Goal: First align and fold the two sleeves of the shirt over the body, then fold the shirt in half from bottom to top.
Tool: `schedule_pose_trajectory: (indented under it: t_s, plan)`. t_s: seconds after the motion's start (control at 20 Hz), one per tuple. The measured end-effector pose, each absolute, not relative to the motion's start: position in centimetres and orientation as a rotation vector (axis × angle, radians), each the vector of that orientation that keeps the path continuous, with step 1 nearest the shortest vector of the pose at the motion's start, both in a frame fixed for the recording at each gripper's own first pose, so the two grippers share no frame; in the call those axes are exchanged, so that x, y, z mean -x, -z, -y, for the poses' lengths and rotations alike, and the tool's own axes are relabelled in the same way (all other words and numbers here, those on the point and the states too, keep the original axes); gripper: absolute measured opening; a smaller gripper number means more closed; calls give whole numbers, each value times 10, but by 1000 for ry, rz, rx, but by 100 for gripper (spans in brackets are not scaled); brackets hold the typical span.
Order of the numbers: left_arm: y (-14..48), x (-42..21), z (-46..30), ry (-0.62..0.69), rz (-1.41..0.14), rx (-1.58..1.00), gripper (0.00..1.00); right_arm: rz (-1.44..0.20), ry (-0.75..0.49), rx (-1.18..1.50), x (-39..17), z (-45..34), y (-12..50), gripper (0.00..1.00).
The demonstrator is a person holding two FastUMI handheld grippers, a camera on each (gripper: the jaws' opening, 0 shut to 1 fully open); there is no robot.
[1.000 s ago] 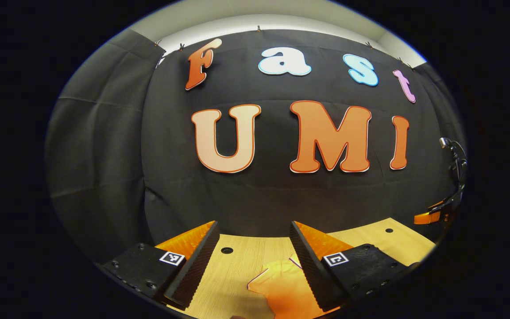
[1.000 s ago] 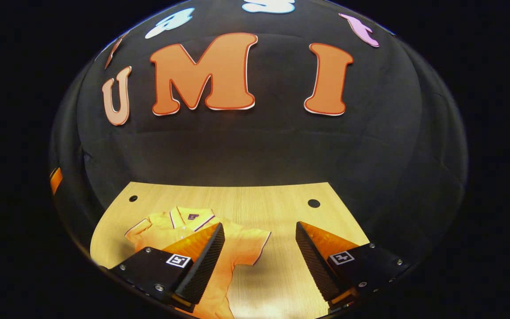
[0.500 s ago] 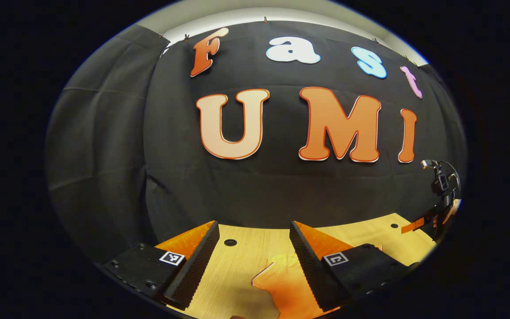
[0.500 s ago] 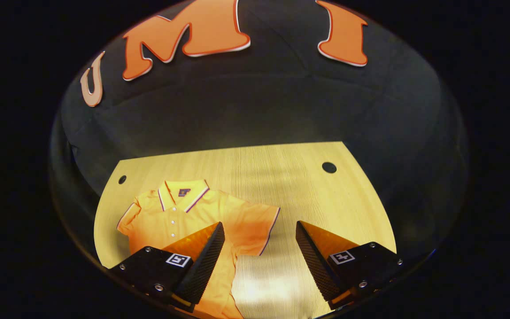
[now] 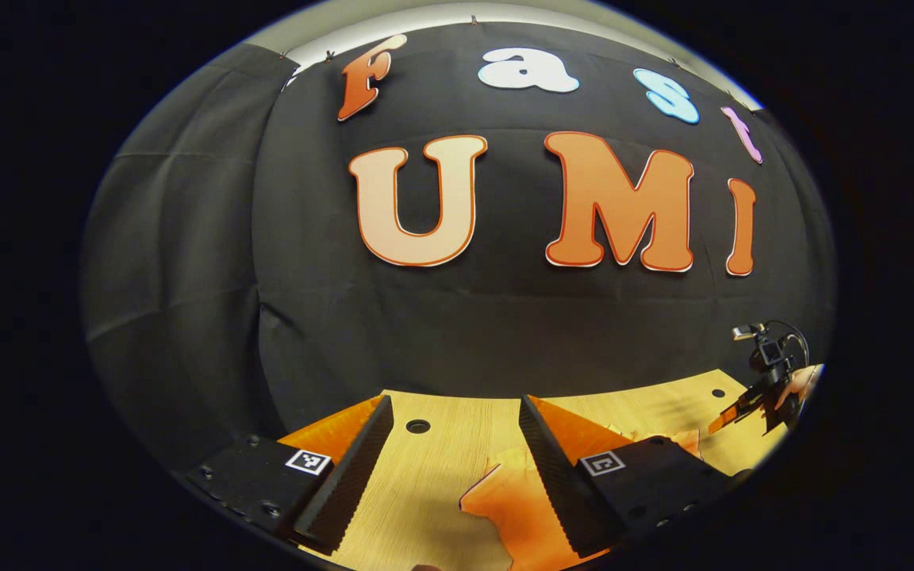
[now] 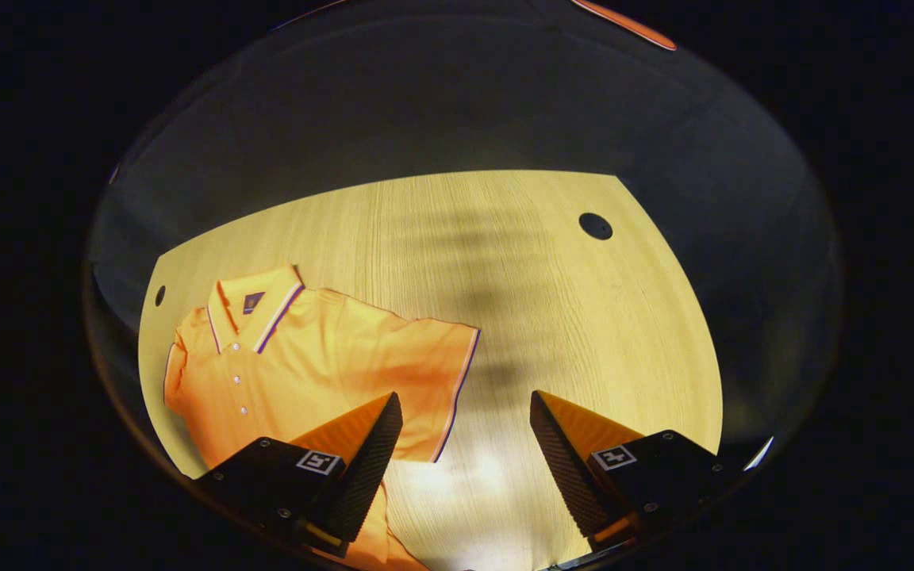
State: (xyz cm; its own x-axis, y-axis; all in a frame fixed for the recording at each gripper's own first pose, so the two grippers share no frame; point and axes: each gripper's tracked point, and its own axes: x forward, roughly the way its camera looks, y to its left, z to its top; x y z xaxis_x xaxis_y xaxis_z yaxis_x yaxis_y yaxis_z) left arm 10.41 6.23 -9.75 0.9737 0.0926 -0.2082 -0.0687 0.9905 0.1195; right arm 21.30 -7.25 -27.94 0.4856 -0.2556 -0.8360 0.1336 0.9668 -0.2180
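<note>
An orange polo shirt (image 6: 306, 357) with a striped collar lies flat and face up on the wooden table (image 6: 552, 317), its right sleeve (image 6: 433, 381) spread out. My right gripper (image 6: 461, 428) hangs open above the table, just past that sleeve's cuff, with nothing between its fingers. In the left gripper view, the shirt's other sleeve (image 5: 505, 500) lies on the table (image 5: 425, 492) beside the right finger. My left gripper (image 5: 453, 432) stands open over it, holding nothing. The right gripper (image 5: 750, 400), with a hand on it, shows far off at the right edge.
The table has round cable holes (image 6: 595, 226) near its back corners, another hole (image 5: 417, 426) in the left gripper view. Black cloth walls close the booth behind and beside the table. Bare wood lies to the right of the shirt.
The right gripper has tilted down and moved over the table, so the shirt and its right sleeve now lie beneath it. The left gripper has dipped slightly toward the left sleeve.
</note>
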Motion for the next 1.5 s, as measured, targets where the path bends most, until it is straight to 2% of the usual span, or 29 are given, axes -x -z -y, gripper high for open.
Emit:
schedule_pose_trajectory:
  t_s: [0.35, 0.55, 0.65, 0.8, 0.85, 0.9, 1.0, 1.2, 1.25, 1.5]
  plan:
    - [112, -108, -71, -96, -254, -99, 98, -1177, 272, 87, -222, 79, 337, 98]
    - [117, -109, -76, -106, -265, -103, 98, -1213, 279, 55, -222, 76, 353, 92]
    - [118, -108, -78, -109, -266, -104, 98, -1215, 287, 27, -223, 72, 356, 84]
    - [118, -105, -78, -106, -272, -96, 98, -1215, 305, 5, -223, 69, 354, 60]
    - [121, -104, -79, -106, -273, -95, 98, -1214, 301, 8, -223, 69, 354, 56]
    - [120, -104, -79, -106, -275, -95, 98, -1206, 293, -5, -225, 67, 354, 41]
    - [120, -102, -81, -108, -277, -99, 98, -1192, 277, -25, -224, 66, 353, 19]
    - [120, -95, -88, -117, -277, -100, 98, -1186, 295, -103, -221, 66, 353, 18]
    - [120, -92, -88, -120, -279, -94, 98, -1181, 290, -136, -221, 65, 355, 7]
    - [119, -88, -92, -120, -276, -96, 98, -1123, 239, -134, -223, 59, 342, 7]
